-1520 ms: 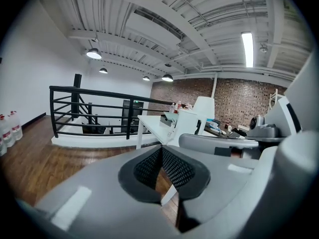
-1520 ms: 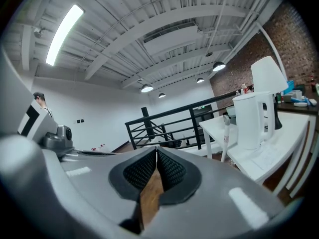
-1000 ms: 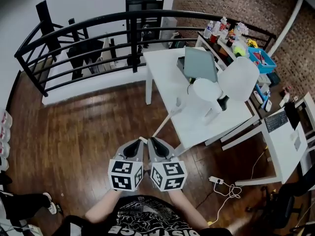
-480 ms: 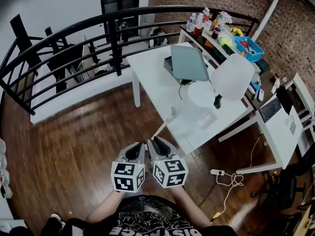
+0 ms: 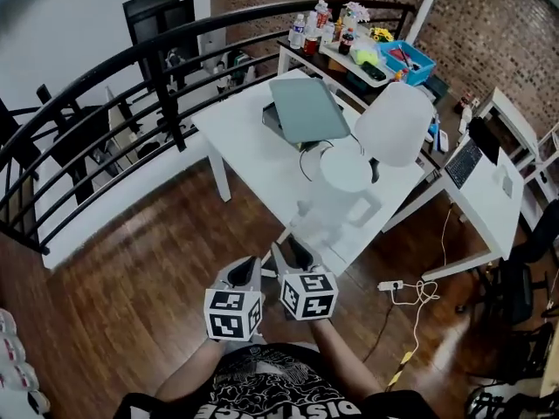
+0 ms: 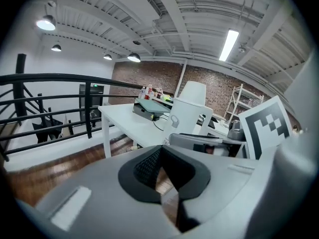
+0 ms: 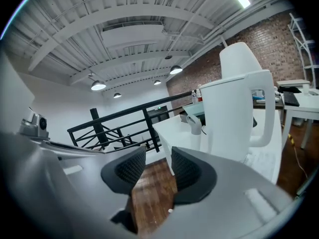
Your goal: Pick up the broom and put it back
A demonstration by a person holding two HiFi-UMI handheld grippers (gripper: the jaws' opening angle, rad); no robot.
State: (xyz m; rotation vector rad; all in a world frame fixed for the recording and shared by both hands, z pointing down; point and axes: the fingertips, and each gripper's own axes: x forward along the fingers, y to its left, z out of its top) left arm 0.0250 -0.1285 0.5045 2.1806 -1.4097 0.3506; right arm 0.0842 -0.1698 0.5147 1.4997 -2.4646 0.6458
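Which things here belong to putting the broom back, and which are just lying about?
Job in hand:
broom, only its handle top showing, at the edge of the white table
right gripper, jaws opening, nothing between them
left gripper, shut, empty

Lying about:
laptop
white chair
bottles
blue bin
power strip

A white desk (image 5: 244, 147) is set on a dark wooden floor (image 5: 131, 278). Toward the desk's far corner a grey laptop (image 5: 306, 107) is laid on a dark box (image 5: 272, 117), and a dark cable (image 5: 307, 157) is looped just beside it. A white chair (image 5: 393, 125) appears to be stood by the desk's right edge. A power strip (image 5: 387, 285) is left on the floor beyond the near corner.
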